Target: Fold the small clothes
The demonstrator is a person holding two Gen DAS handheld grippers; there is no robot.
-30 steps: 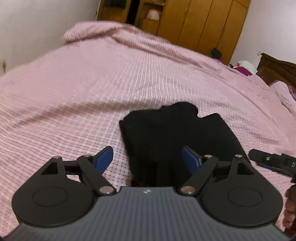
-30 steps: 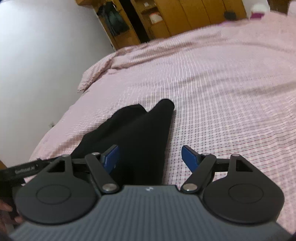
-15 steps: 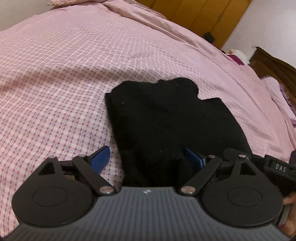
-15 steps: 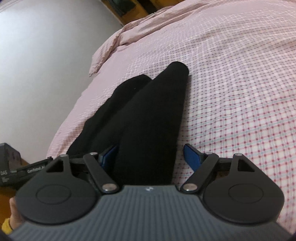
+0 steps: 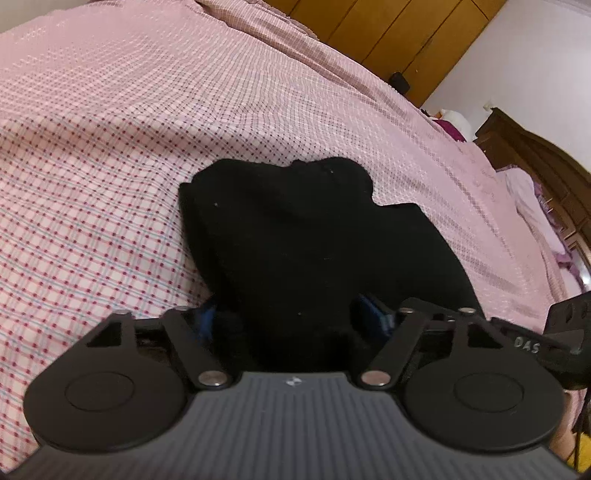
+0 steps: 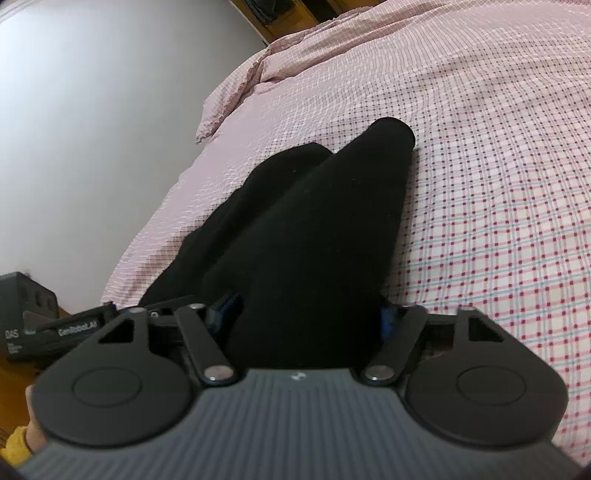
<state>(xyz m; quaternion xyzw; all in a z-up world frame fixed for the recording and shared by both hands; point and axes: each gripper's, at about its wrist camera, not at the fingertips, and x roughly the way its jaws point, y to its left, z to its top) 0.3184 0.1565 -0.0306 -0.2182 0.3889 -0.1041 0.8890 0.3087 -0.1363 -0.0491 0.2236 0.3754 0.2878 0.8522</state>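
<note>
A small black garment [image 5: 314,243] lies folded on the pink checked bedspread [image 5: 110,147]. My left gripper [image 5: 291,317] is open, its blue fingers straddling the garment's near edge, with cloth between them. In the right wrist view the same garment [image 6: 317,229] runs away from me as a long dark fold. My right gripper [image 6: 306,314] is open too, with its blue fingers on either side of the garment's near end. Each gripper shows at the edge of the other's view.
Wooden wardrobes [image 5: 388,33] stand beyond the far side of the bed. A dark wooden headboard [image 5: 535,155] and pillows are at the right. A white wall [image 6: 92,110] runs along the bed's left edge.
Both grippers have moved forward and down onto the garment. Its near edge now sits between the fingers of each. The jaws have stayed open.
</note>
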